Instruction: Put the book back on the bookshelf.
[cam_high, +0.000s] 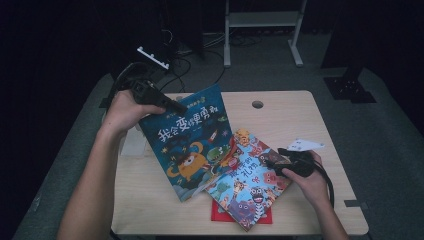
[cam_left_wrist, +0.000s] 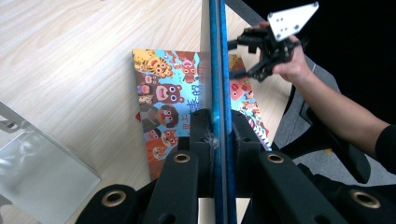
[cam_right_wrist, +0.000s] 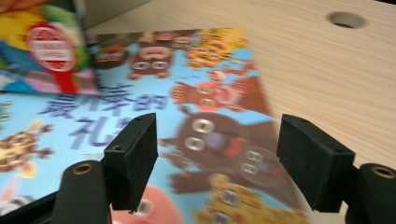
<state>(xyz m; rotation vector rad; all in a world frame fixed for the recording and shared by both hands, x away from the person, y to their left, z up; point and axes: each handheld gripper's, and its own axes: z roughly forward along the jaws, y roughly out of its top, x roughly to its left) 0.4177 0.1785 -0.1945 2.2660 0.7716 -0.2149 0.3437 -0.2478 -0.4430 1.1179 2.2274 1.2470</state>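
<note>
1. The left gripper (cam_high: 167, 103) is clamped on the top edge of the blue book (cam_high: 192, 145). It holds the book tilted up, with the bottom edge resting near the middle of the table (cam_high: 300, 112).
2. The animal book (cam_high: 250, 182) lies flat just right of the blue book, partly under it, its long axis running from far-left to near-right.
3. The right gripper (cam_right_wrist: 217, 165) is the nearer one. Its jaws are wide apart and empty, over this book's right edge.

Your high view looks fwd & down on the table (cam_high: 300, 120); left gripper view sights along its jaws, edge-on to the blue book (cam_left_wrist: 217, 70); right sits close over the animal book (cam_right_wrist: 187, 116), shared w/ both.
</note>
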